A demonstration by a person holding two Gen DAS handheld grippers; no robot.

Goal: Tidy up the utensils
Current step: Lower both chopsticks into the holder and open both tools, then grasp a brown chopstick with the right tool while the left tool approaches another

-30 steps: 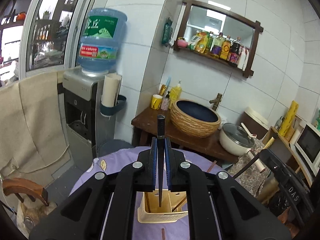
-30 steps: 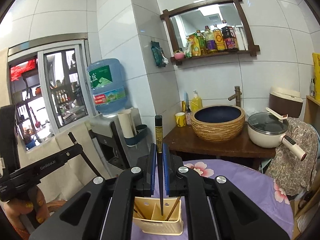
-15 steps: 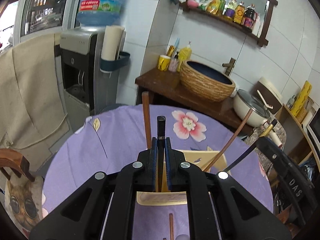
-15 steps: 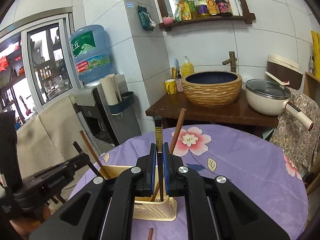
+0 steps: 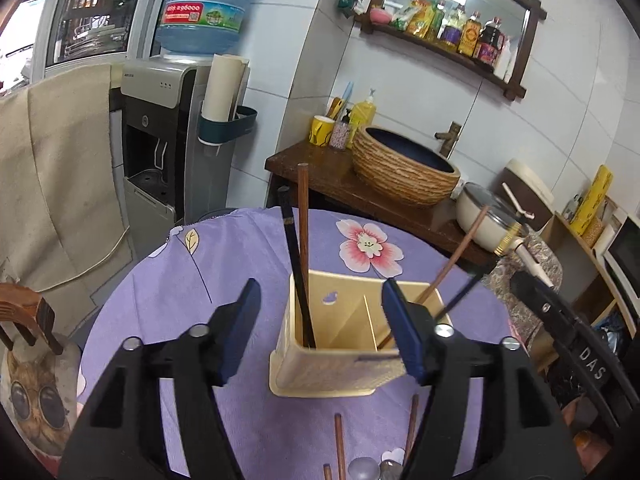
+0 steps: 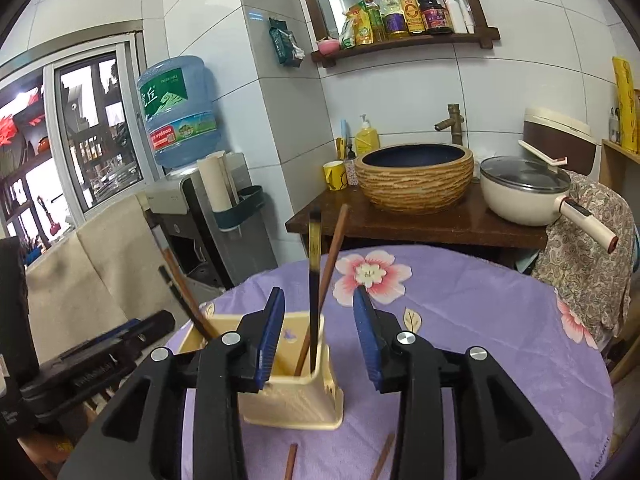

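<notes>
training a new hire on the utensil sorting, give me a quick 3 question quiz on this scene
1. True or false: the left gripper is clamped on a chopstick.
2. Multiple choice: where do the black chopstick and the brown chopstick in the left wrist view stand? A) flat on the tablecloth B) in the holder's left compartment C) in the basin
3. Fill in: the cream holder stands on a purple ____.

Key: 1 false, its jaws are opening with no chopstick pinched between them. 2 B. 3 tablecloth.
</notes>
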